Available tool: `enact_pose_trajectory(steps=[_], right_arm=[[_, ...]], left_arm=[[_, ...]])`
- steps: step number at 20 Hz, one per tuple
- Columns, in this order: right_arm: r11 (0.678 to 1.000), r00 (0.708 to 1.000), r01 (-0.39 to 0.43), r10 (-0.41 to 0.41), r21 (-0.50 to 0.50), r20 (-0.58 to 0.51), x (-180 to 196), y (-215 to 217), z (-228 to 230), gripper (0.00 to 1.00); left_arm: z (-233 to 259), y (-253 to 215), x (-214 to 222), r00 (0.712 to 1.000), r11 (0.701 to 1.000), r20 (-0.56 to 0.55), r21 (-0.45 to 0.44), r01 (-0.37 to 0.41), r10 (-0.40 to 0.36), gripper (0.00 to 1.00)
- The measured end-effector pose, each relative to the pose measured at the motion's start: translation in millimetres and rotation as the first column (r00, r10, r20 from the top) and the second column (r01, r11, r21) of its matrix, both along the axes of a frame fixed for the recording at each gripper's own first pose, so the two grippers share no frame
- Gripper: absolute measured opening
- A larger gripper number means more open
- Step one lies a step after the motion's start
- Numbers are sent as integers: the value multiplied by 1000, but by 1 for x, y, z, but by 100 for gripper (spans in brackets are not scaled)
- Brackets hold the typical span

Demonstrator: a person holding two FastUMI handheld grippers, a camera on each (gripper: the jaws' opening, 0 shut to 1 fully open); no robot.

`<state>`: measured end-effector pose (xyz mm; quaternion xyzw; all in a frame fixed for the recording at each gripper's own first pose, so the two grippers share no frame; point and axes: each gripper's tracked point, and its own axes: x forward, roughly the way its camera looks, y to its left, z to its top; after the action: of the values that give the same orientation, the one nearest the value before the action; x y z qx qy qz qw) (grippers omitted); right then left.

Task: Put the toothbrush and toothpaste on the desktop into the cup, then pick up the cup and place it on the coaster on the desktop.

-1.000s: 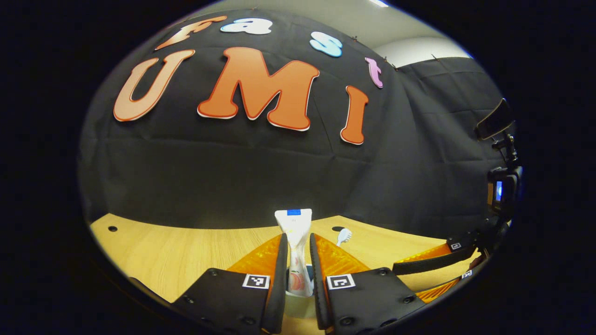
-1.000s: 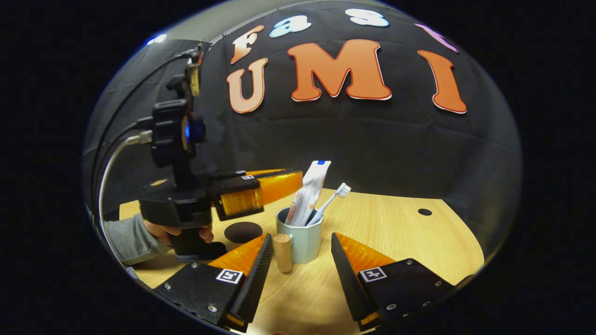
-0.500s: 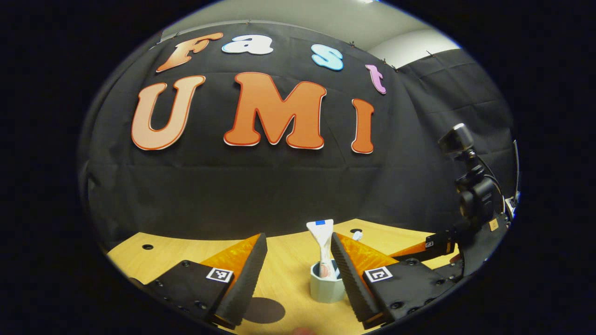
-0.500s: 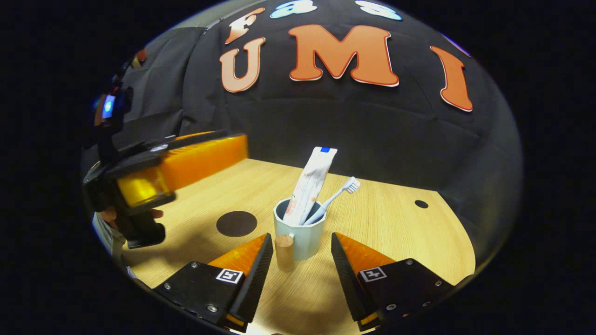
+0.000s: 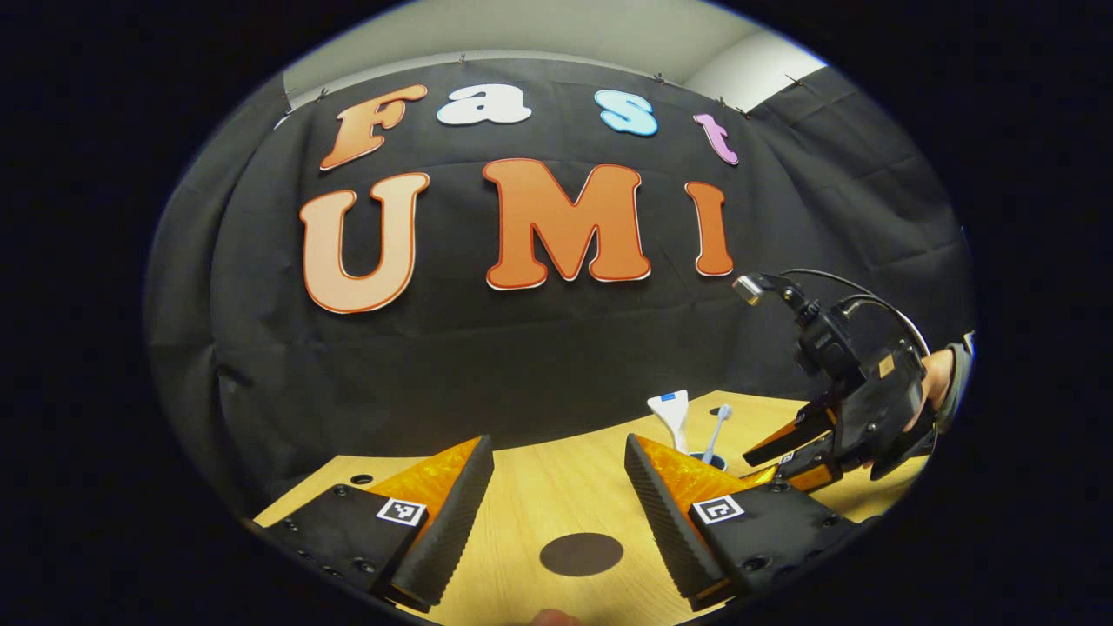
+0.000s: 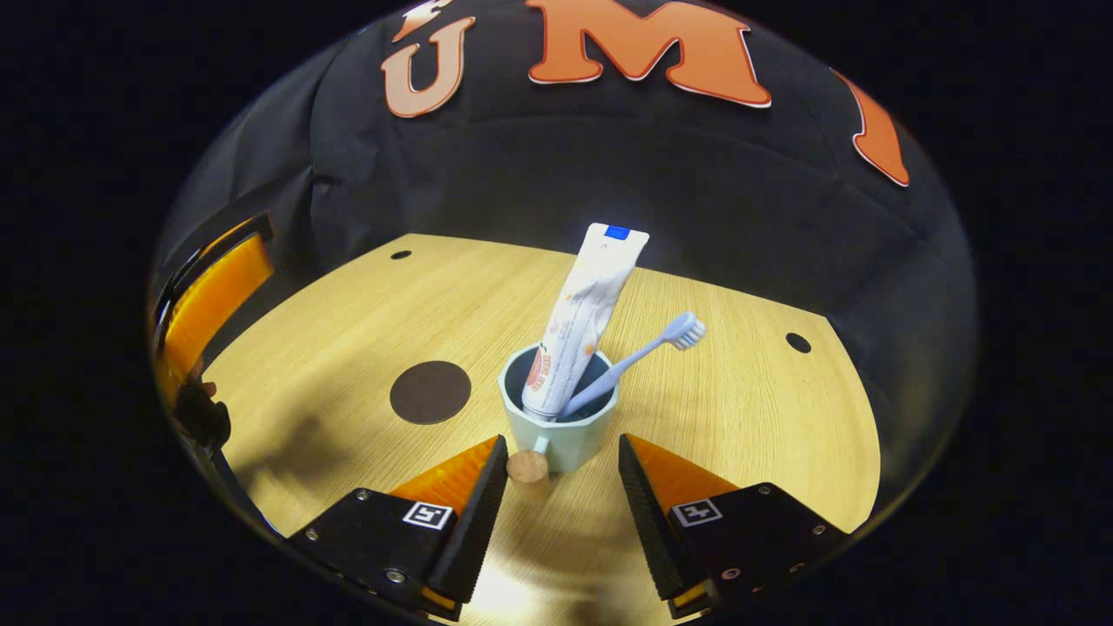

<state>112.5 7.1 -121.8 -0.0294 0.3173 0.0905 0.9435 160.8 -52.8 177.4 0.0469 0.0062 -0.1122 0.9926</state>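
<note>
Since a second ago the left gripper [image 5: 559,487] has let go of the white toothpaste tube [image 6: 581,322] and drawn back and away from the pale blue-green faceted cup [image 6: 561,417], while the right gripper [image 6: 563,487] has tipped to look down on the cup from higher up.

In the left gripper view, the left gripper's two fingers stand wide apart with nothing between them, above the light wooden desktop [image 5: 522,487]. The round dark brown coaster [image 5: 581,554] lies bare on the desktop between and just ahead of the fingertips. Farther off to the right, the tops of the toothpaste tube [image 5: 669,417] and the light blue toothbrush [image 5: 718,428] rise behind the left gripper's right finger. Beside them is the right gripper [image 5: 783,452], held by a hand [image 5: 935,382] in a grey sleeve.

In the right gripper view, the right gripper's fingers are spread open and empty, either side of the cup's round wooden handle knob [image 6: 526,466]. The cup stands on the desktop [image 6: 739,417] with the tube upright in it and the toothbrush [image 6: 639,361] leaning right, bristles up. The coaster [image 6: 429,392] lies to the cup's left, apart from it.
</note>
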Motion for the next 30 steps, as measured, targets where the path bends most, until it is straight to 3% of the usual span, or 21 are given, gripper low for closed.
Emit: enact_pose_trajectory(steps=[6, 11, 15, 17, 24, 30], right_arm=[[998, 984, 44, -52, -47, -173, 15, 0, -16, 78], [998, 948, 65, -69, -23, -310, 16, 13, -43, 76], [996, 927, 88, -90, -21, -363, 8, 11, -56, 64], [993, 911, 119, -119, -23, -395, -2, 8, -63, 32], [991, 945, 128, -129, -24, -300, 10, 9, -58, 21], [997, 969, 74, -74, -7, -236, 18, 9, -48, 20]], left_arm=[[-2, 29, -17, 1000, 1000, -6, -10, -23, 23, 98], [-10, 43, -25, 999, 999, -20, -30, -28, 27, 98], [-14, 48, -26, 998, 998, -35, -40, -49, 47, 98], [-18, 50, -25, 997, 996, -47, -62, -60, 57, 98], [-35, 74, -43, 993, 993, -84, -73, -93, 87, 100], [-40, 81, -47, 989, 991, -101, -68, -118, 111, 98]])
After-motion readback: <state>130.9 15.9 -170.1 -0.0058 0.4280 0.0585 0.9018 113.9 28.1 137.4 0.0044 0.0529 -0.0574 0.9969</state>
